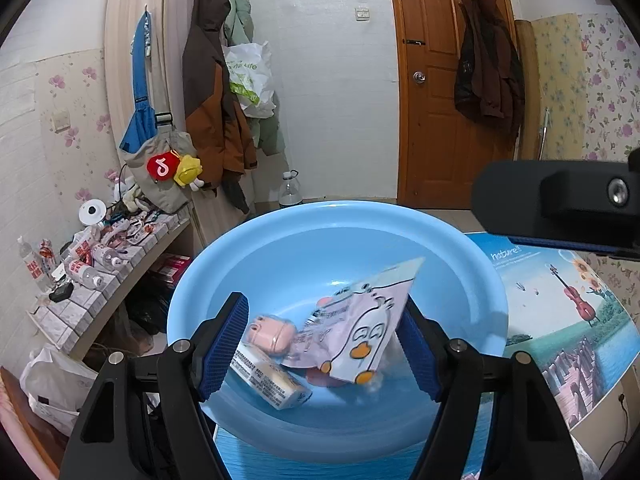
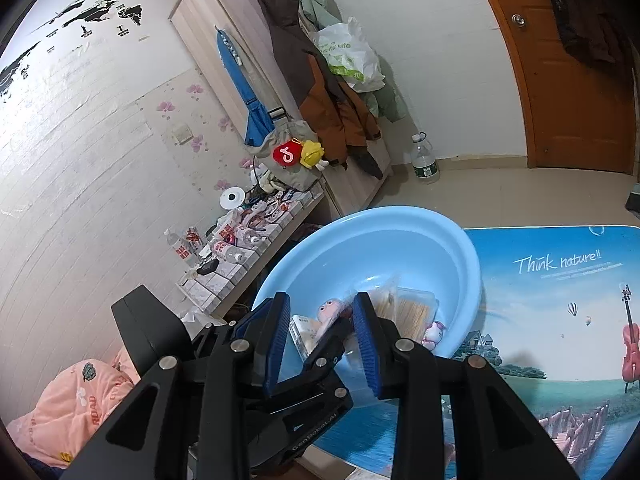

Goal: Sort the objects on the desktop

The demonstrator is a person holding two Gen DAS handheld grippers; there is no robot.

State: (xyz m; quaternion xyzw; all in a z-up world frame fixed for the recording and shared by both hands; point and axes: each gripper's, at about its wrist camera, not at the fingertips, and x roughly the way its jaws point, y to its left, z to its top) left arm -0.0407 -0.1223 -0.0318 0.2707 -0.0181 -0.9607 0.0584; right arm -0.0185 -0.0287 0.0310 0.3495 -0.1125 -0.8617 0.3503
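Both of my grippers hang over the round light-blue plastic basin [image 1: 460,272], pointing down into it. My left gripper [image 1: 324,344] has its jaws well apart; the flat lilac packet printed with a cartoon penguin [image 1: 360,332] stands tilted between them and looks blurred, so I judge it is dropping free, not gripped. My right gripper [image 2: 322,340] is partly open, and I see nothing pressed between its blue ribbed pads [image 2: 366,344].

Inside the basin, beside the packet, lie a small pink rounded case [image 1: 272,334] and a cream oblong box covered in fine print [image 1: 272,380]. So the sorting looks far along: several items are already collected. The basin sits on a blue scenic desk mat with a red violin [image 2: 560,320], and the stretch of mat I can see carries no loose items, though I cannot see the whole desk.

Only the right wrist view shows a clear plastic box of pale wooden sticks [image 2: 412,308] and a small pink-and-white toy figure [image 2: 434,332] in the basin. Only the left wrist view shows the penguin packet plainly.
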